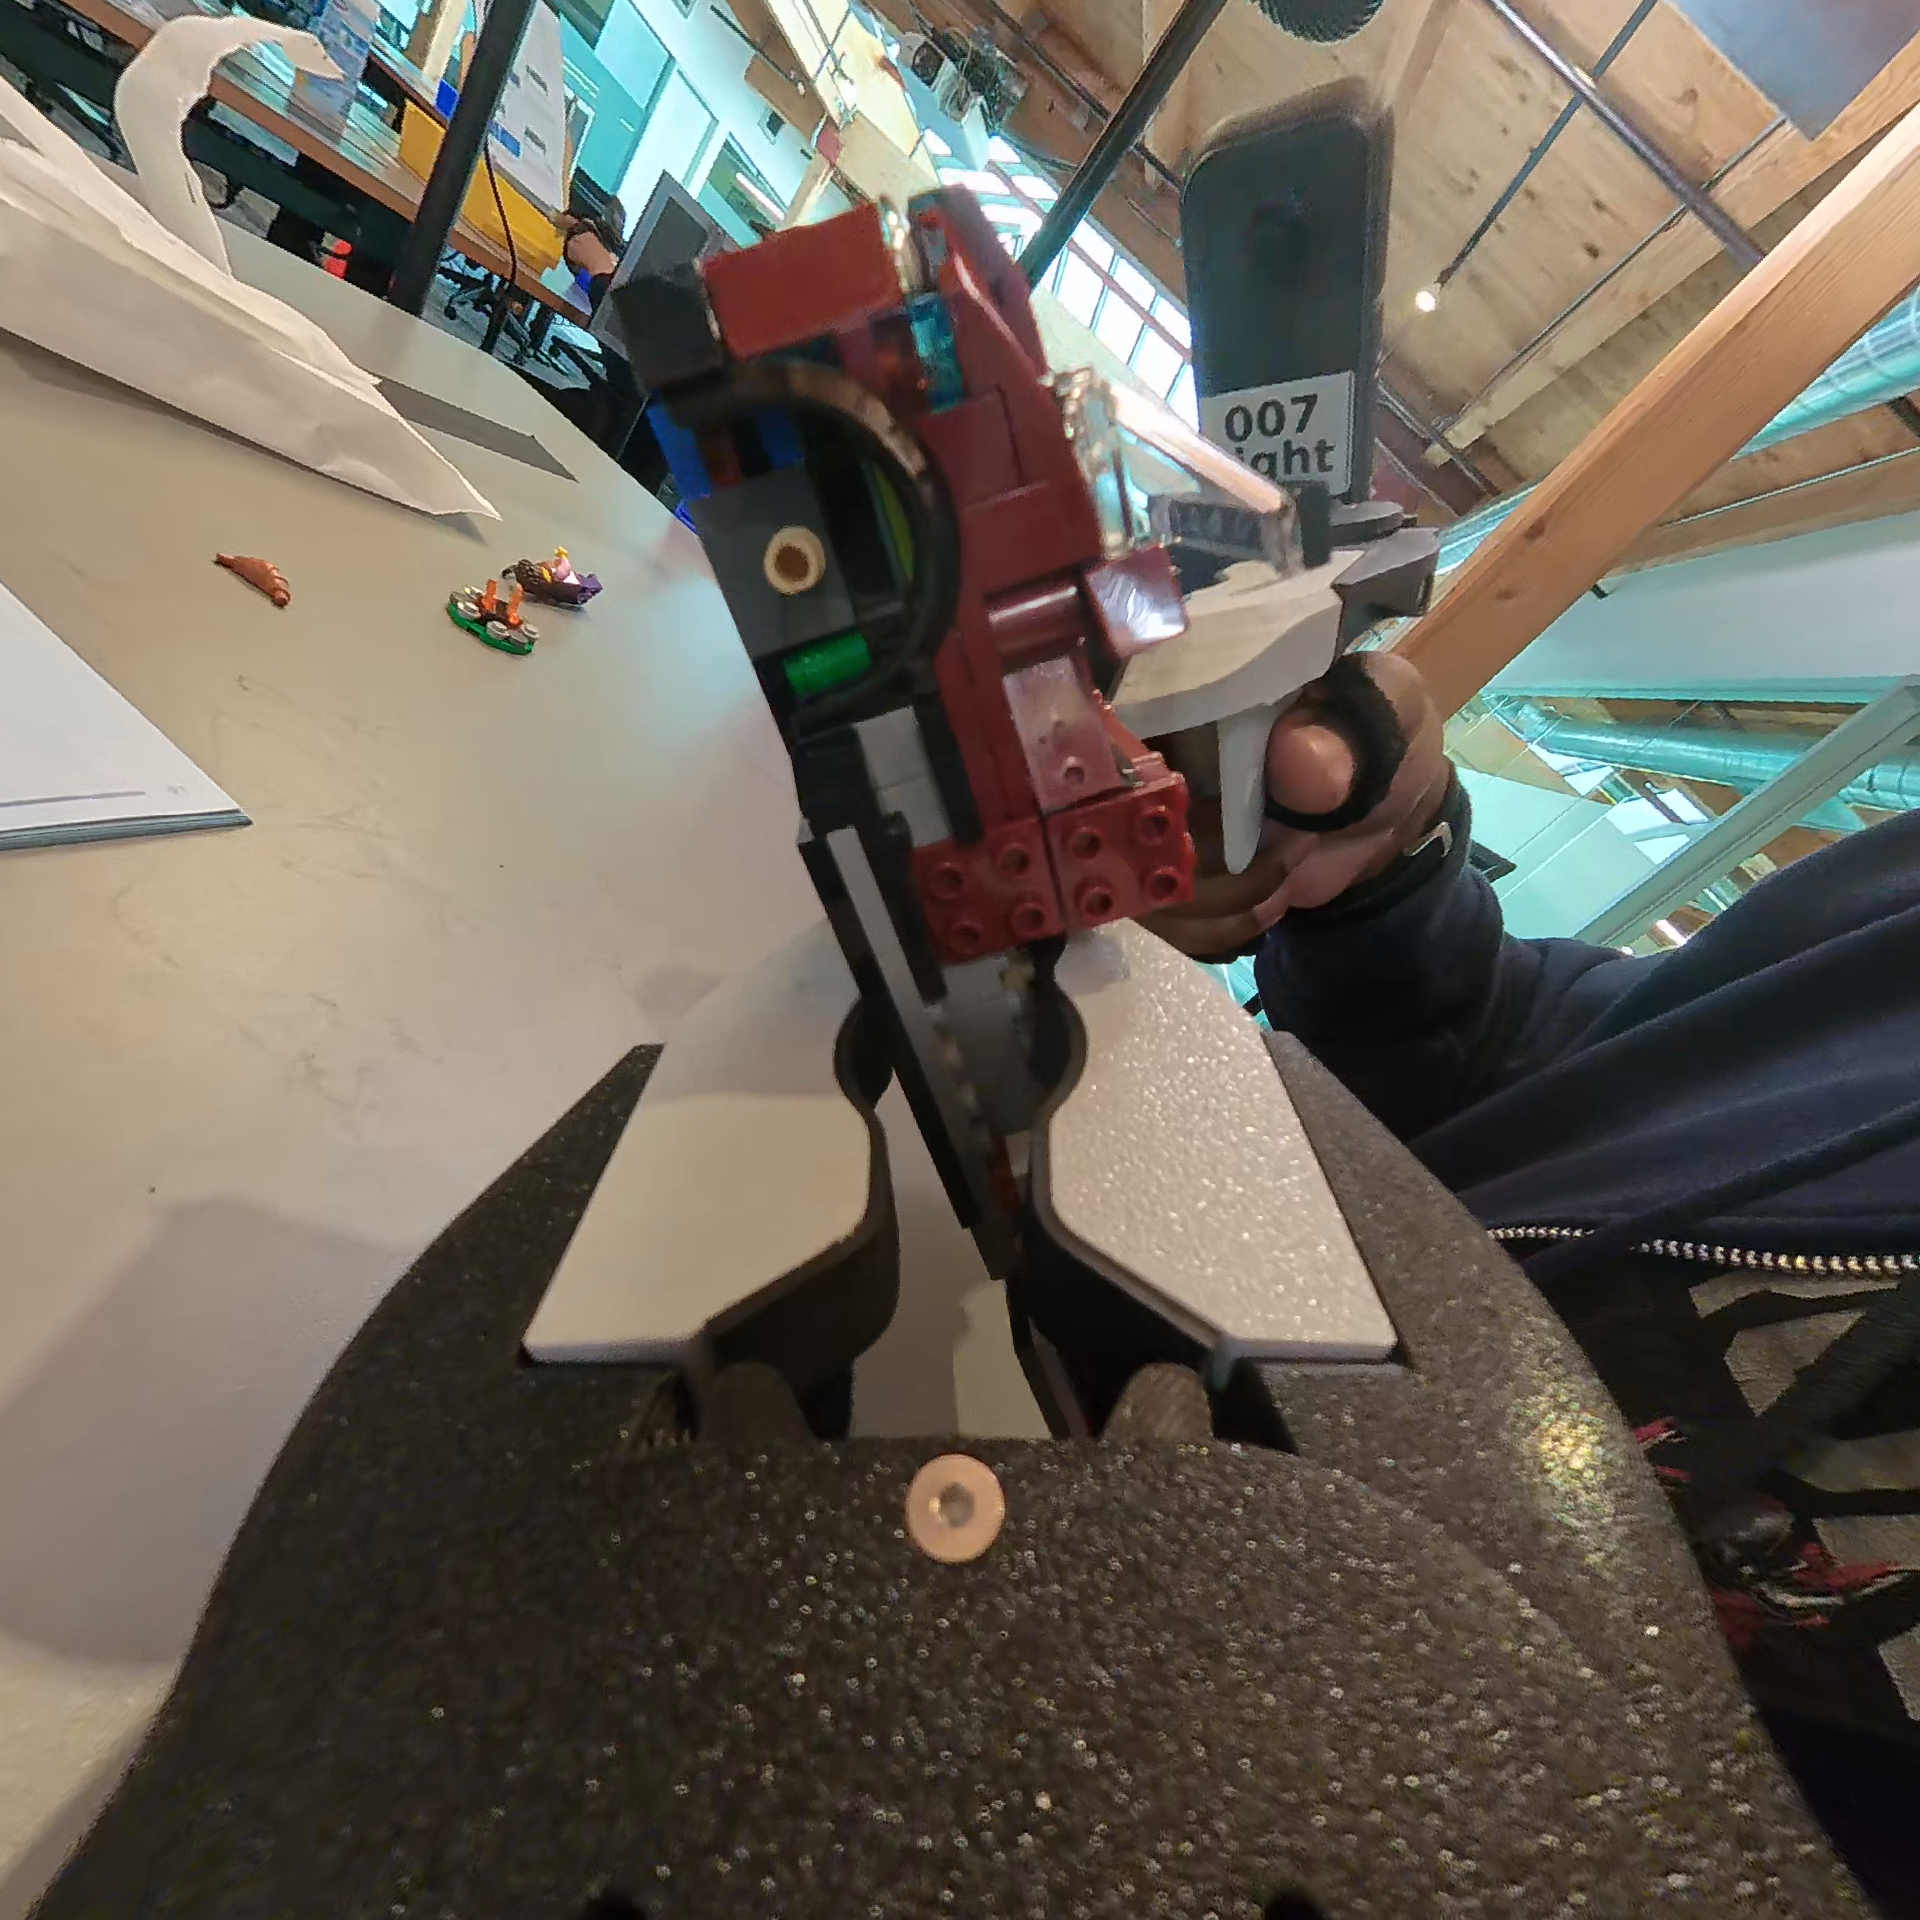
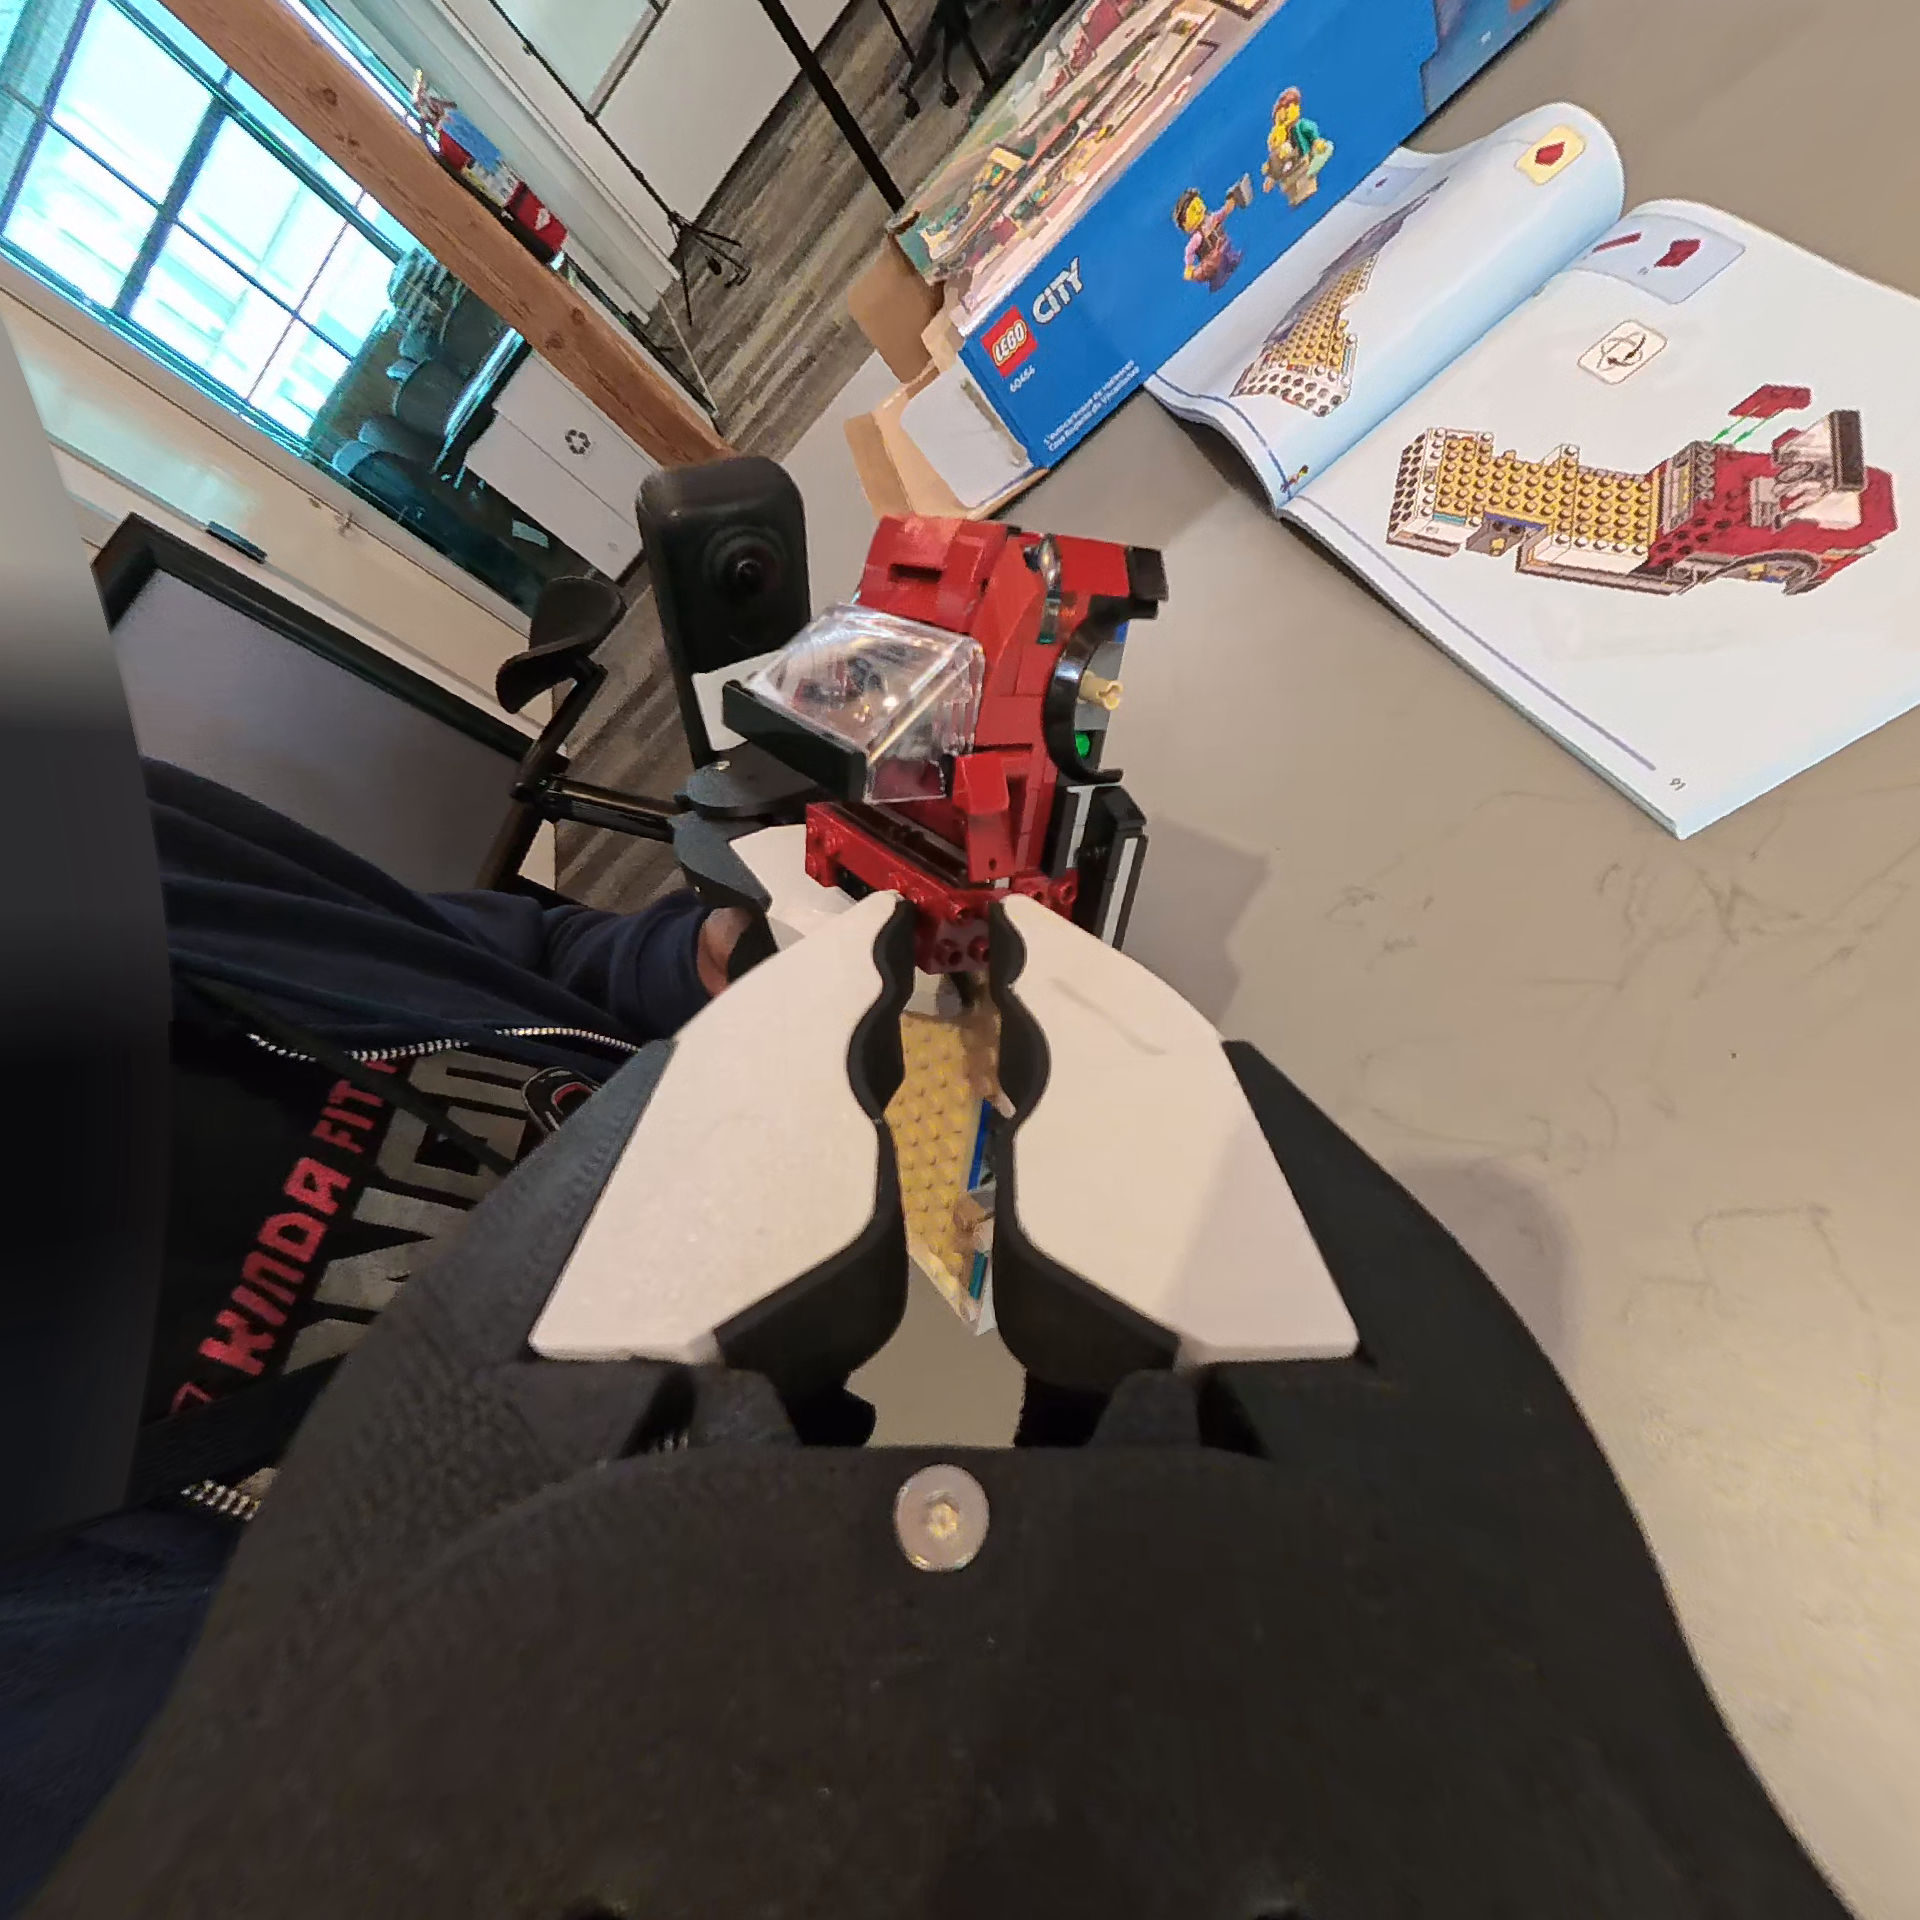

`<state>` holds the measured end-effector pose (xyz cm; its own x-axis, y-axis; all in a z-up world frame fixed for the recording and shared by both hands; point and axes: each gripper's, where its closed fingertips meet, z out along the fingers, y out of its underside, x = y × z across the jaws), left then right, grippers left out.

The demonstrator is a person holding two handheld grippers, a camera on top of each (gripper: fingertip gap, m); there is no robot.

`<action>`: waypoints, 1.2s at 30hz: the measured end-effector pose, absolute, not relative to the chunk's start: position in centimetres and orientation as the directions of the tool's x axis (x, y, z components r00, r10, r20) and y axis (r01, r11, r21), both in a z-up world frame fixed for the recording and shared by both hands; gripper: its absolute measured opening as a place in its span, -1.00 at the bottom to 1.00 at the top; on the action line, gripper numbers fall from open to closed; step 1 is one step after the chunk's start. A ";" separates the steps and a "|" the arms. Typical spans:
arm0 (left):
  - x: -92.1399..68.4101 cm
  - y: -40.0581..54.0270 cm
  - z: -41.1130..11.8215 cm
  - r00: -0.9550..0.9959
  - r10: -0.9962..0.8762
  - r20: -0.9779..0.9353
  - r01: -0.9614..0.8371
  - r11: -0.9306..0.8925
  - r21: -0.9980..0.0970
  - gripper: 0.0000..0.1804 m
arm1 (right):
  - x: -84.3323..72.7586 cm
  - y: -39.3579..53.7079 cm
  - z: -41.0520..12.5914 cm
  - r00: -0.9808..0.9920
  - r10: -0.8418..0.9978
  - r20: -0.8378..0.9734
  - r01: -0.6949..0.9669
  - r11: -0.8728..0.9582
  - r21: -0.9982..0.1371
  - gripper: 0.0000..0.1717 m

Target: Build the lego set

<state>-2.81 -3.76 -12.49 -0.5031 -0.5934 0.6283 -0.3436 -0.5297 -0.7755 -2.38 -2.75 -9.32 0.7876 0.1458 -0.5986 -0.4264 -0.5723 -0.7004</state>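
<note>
The left gripper [image 1: 966, 997] is clamped on the grey-and-black lower edge of a dark red toy-brick truck model [image 1: 935, 582], held upright above the pale grey table [image 1: 364, 935]. The right gripper [image 2: 943, 920] pinches a small red studded brick [image 2: 951, 951] at the model's base, both pads pressed against it — the tan studded plate [image 2: 940, 1132] runs back between its fingers. Farther left on the table lie small loose brick pieces [image 1: 494, 618]; to the far right, an open instruction booklet [image 2: 1558, 499] and a blue toy box [image 2: 1195, 208].
</note>
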 end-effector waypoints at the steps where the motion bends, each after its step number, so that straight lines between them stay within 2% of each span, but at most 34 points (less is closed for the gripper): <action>1: -2.8 -3.7 -12.4 -0.505 -0.585 0.635 -0.345 -0.538 -0.769 -0.74 | -2.4 -2.7 -9.2 0.789 0.153 -0.595 -0.426 -0.562 -0.709 -0.84; 3: -2.5 -3.5 -12.4 -0.495 -0.544 0.678 -0.358 -0.583 -0.729 -0.74 | -2.1 -2.4 -9.1 0.796 0.134 -0.591 -0.439 -0.544 -0.715 -0.84; 6: -1.9 -3.2 -12.2 -0.469 -0.411 0.781 -0.399 -0.691 -0.603 -0.75 | -1.3 -1.9 -8.9 0.819 0.088 -0.567 -0.460 -0.492 -0.740 -0.82; 11: -1.2 -1.6 -12.5 -0.404 -0.119 0.907 -0.455 -0.834 -0.312 -0.75 | 0.3 -1.3 -8.8 0.805 0.016 -0.593 -0.534 -0.416 -0.736 -0.76; 17: -1.2 -0.4 -11.3 -0.390 0.134 0.911 -0.494 -0.866 -0.084 -0.74 | 1.9 -1.2 -9.6 0.888 -0.063 -0.456 -0.434 -0.444 -0.784 -0.75; 20: -1.2 -0.1 -10.6 -0.394 0.211 0.895 -0.507 -0.862 -0.020 -0.75 | 1.8 -1.0 -9.7 0.889 -0.062 -0.453 -0.429 -0.455 -0.780 -0.74; 25: -1.4 -0.3 -10.3 -0.408 0.213 0.888 -0.500 -0.866 -0.022 -0.75 | 1.0 -0.6 -9.4 0.875 -0.027 -0.484 -0.442 -0.453 -0.774 -0.72; 30: -1.0 -1.3 -11.2 -0.398 -0.075 0.914 -0.438 -0.860 -0.261 -0.75 | 0.2 -0.2 -7.9 0.864 0.033 -0.502 -0.446 -0.410 -0.795 -0.71; 36: -1.0 -1.5 -11.1 -0.391 -0.276 0.878 -0.386 -0.817 -0.429 -0.74 | 0.0 -0.3 -7.8 0.870 0.056 -0.491 -0.429 -0.406 -0.807 -0.76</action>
<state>-0.98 -1.53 -11.11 -0.3906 -0.2762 0.8781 -0.3857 -0.8170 -0.4286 0.05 -0.28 -7.85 0.8697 0.0557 -0.4905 -0.4291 -0.4058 -0.8069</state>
